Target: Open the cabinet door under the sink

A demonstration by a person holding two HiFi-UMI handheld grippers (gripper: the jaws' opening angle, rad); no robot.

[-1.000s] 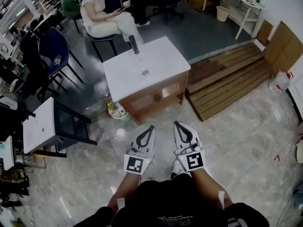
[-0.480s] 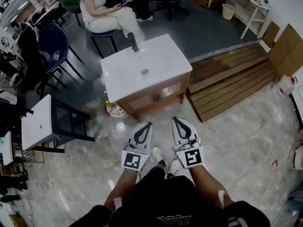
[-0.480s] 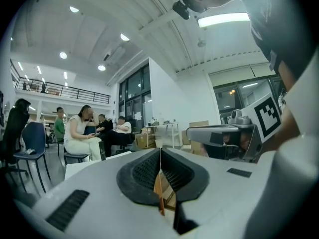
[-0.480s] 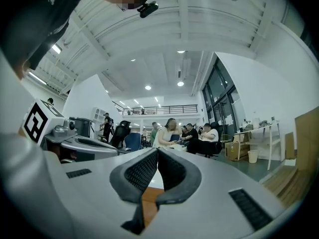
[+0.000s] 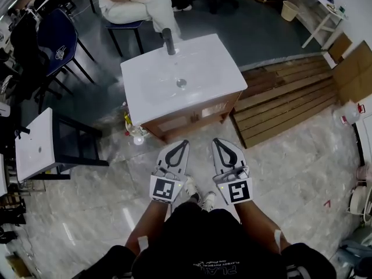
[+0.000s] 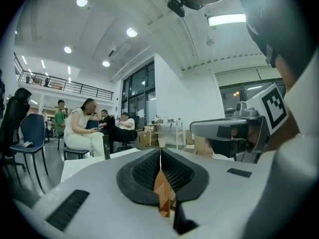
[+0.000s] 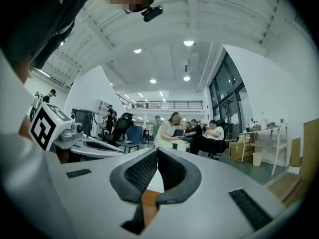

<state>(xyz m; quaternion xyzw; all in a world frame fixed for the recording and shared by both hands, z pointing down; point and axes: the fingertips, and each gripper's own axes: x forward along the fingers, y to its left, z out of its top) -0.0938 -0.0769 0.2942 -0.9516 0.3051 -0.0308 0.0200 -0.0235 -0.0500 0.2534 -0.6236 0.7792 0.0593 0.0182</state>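
Observation:
The sink cabinet has a white basin top (image 5: 152,93) with a dark tap (image 5: 169,41) and a brown wooden front. Its door (image 5: 192,119) faces me and looks closed. In the head view my left gripper (image 5: 181,143) and right gripper (image 5: 216,141) are held side by side, pointing at the cabinet, a short way before its front and apart from it. Both have their jaws shut with nothing held. In the left gripper view the left gripper (image 6: 160,151) shows a sliver of brown wood behind its tips. The right gripper (image 7: 157,151) shows the same in its own view.
A wooden slatted platform (image 5: 290,100) lies right of the cabinet. A small white table (image 5: 34,147) on a dark frame stands at the left. Bottles (image 5: 133,132) sit by the cabinet's left foot. Behind are a blue chair (image 5: 57,42) and a seated person (image 5: 136,4).
The person has stepped toward the sink cabinet, and both grippers have moved forward with them, now closer to its front. Both stay shut.

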